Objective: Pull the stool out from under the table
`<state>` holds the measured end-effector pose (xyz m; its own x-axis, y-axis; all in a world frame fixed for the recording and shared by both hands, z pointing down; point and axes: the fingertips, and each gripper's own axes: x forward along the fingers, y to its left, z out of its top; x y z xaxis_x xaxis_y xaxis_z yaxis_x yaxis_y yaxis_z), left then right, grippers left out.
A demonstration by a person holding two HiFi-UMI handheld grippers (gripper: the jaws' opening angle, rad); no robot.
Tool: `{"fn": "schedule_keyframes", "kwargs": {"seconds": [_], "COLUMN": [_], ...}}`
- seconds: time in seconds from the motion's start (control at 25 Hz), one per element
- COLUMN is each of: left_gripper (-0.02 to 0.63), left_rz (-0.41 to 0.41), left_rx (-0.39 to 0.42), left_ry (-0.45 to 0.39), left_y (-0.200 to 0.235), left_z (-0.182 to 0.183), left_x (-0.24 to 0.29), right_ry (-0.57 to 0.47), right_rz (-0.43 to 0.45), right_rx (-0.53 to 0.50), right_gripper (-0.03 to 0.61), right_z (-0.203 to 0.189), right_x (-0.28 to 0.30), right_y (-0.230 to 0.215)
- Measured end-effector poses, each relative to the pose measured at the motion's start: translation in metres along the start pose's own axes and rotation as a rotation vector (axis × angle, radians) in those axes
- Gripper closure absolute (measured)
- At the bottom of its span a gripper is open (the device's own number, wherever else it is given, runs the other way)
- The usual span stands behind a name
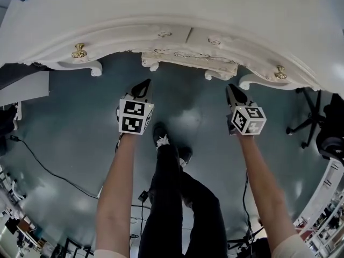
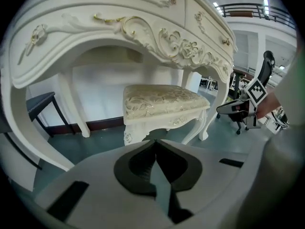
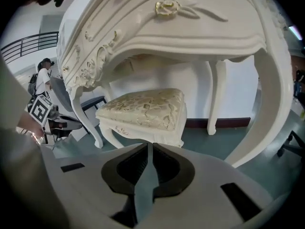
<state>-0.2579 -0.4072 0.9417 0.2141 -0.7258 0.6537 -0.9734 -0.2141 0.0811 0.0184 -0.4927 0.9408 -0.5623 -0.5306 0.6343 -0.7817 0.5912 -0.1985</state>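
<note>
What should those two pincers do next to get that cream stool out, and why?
Probably spread the jaws and reach down toward the cream padded stool with carved white legs: the left gripper and right gripper are shut, empty and apart from it, and it stands tucked under the ornate white table.

- I read this as a big open lab or office hall, not a home.
- The ornate white table (image 1: 161, 15) stands on a glossy teal floor (image 1: 70, 122), with a loose cable (image 1: 51, 172) at the head view's left.
- A black office chair (image 1: 307, 121) sits at the right, and cluttered benches (image 1: 19, 227) at the lower left.
- A railed upper gallery (image 2: 248, 8) and ceiling lights (image 2: 218, 6) show in the left gripper view's upper right.
</note>
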Motion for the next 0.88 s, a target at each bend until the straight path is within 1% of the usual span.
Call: {"fn": "schedule_keyframes", "kwargs": {"seconds": [0.08,0.12,0.16,0.28,0.32,0.4,0.48,0.6,0.72,0.76,0.88], "left_gripper": [0.598,0.598,0.598,0.597,0.597,0.582,0.473,0.398,0.271,0.258,0.255], "left_rz": [0.012,0.022,0.035,0.072,0.079,0.082,0.077,0.056,0.013,0.0,-0.015], "left_rx": [-0.01,-0.024,-0.043,-0.104,-0.115,-0.117,-0.108,-0.096,-0.049,-0.021,0.061], "left_ry": [-0.009,-0.016,-0.025,-0.054,-0.06,-0.065,-0.062,-0.066,-0.061,-0.055,-0.032], "left_y": [0.012,0.018,0.025,0.041,0.046,0.052,0.056,0.06,0.06,0.059,0.057], "left_z": [-0.004,-0.005,-0.006,-0.007,-0.007,-0.01,-0.015,-0.018,-0.016,-0.015,-0.011], "left_x": [0.01,0.014,0.018,0.03,0.033,0.042,0.054,0.073,0.091,0.096,0.107], "right_ry": [-0.005,-0.006,-0.004,0.008,0.013,0.021,0.03,0.062,0.09,0.096,0.114], "right_rz": [-0.008,-0.012,-0.016,-0.034,-0.04,-0.047,-0.048,-0.04,-0.041,-0.05,-0.071], "right_rx": [0.002,0.004,0.003,-0.01,-0.01,-0.005,-0.006,-0.042,-0.068,-0.071,-0.088], "right_gripper": [0.515,0.449,0.414,0.377,0.353,0.333,0.317,0.298,0.29,0.288,0.288], "right_z": [-0.002,-0.003,-0.004,-0.007,-0.008,-0.012,-0.017,-0.026,-0.034,-0.035,-0.034], "right_x": [0.01,0.015,0.019,0.028,0.032,0.04,0.048,0.062,0.074,0.077,0.085], "right_y": [-0.006,-0.009,-0.012,-0.024,-0.027,-0.032,-0.037,-0.041,-0.044,-0.046,-0.052]}}
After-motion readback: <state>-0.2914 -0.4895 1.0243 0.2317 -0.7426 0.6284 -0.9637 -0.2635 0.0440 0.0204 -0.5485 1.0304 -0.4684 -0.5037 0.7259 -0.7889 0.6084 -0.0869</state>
